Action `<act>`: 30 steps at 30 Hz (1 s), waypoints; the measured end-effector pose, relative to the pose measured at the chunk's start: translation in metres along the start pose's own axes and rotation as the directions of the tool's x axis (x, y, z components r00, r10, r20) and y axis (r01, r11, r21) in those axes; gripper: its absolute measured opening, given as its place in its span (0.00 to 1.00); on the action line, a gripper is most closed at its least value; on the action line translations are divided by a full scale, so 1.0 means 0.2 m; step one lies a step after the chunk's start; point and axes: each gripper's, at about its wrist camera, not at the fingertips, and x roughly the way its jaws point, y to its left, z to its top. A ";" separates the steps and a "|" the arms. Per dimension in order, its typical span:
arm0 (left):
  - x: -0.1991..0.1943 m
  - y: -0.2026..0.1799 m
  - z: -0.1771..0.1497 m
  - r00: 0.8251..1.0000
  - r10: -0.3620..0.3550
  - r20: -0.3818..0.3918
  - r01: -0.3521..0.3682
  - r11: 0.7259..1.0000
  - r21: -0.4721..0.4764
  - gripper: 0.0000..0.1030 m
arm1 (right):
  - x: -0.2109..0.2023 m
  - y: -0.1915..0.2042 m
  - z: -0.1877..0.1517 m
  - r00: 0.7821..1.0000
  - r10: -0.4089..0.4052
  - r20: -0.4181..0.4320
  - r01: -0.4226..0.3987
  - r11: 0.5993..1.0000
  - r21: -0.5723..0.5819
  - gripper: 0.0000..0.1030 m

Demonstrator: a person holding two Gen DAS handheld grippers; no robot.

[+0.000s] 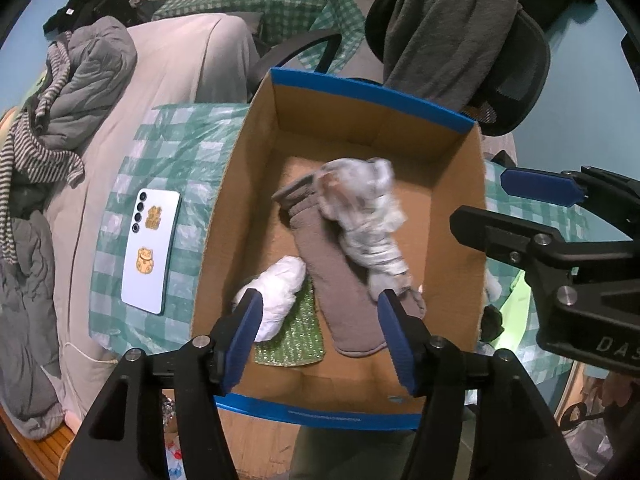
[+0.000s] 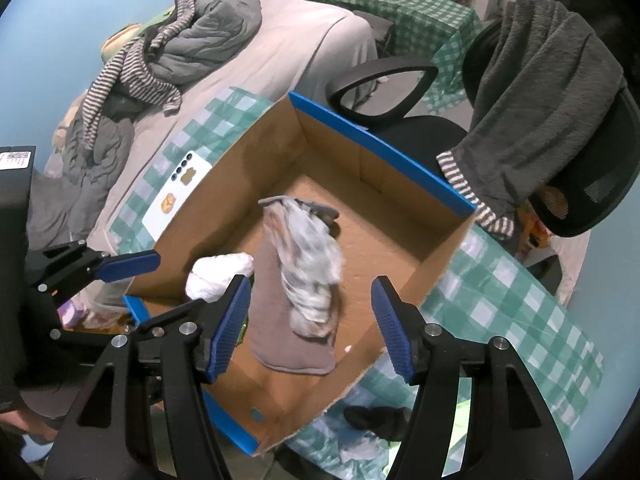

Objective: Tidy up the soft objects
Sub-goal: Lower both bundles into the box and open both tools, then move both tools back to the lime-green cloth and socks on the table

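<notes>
The grey-and-white fuzzy cloth (image 1: 366,216) shows blurred above the middle of the cardboard box (image 1: 452,184), draped across a long brown-grey sock (image 1: 340,280) that lies on the box floor. At about eight o'clock from the sock sits a white bundled cloth (image 1: 280,288), resting on a green sparkly cloth (image 1: 296,336) toward six o'clock. The left gripper (image 1: 318,338) hangs over the near end of the box, pointing steeply down, its blue pads spread wide and touching nothing; the cloth lies beyond the fingertips, free of them. The right gripper (image 2: 310,326) is likewise spread open over the box with nothing between its pads, the sock and fuzzy cloth visible in the gap below. Outside the box, at nine o'clock in the left wrist view, a white phone (image 1: 152,252) lies face down on the green checked covering (image 1: 172,152). At one o'clock stands a black office chair (image 1: 528,80) with a dark grey towel (image 1: 444,20) draped over its back. A small dark item (image 2: 376,420) lies on the covering at five o'clock in the right wrist view.
</notes>
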 end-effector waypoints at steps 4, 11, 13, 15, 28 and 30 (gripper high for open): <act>-0.03 -0.05 0.00 1.000 -0.010 0.009 0.010 1.000 0.013 0.60 | -0.04 -0.03 -0.02 1.000 -0.008 0.011 0.008 1.000 0.016 0.63; -0.05 -0.15 0.00 1.000 -0.025 0.009 0.024 0.998 0.051 0.63 | -0.11 -0.11 -0.08 0.999 -0.024 0.027 0.022 0.998 0.062 0.63; -0.06 -0.18 0.01 1.000 -0.030 0.008 0.030 0.998 0.062 0.63 | -0.13 -0.15 -0.11 0.999 -0.032 0.026 0.030 0.996 0.078 0.63; -0.06 -0.21 0.01 0.999 -0.034 0.007 0.033 0.997 0.074 0.63 | -0.15 -0.19 -0.14 0.999 -0.040 0.027 0.037 0.995 0.095 0.63; -0.04 -0.48 -0.04 0.998 -0.064 -0.021 0.067 0.982 0.176 0.63 | -0.21 -0.43 -0.35 0.998 -0.066 0.008 0.063 0.975 0.212 0.63; -0.03 -0.52 -0.05 0.997 -0.067 -0.029 0.071 0.979 0.192 0.63 | -0.22 -0.46 -0.39 0.998 -0.070 0.002 0.067 0.972 0.226 0.63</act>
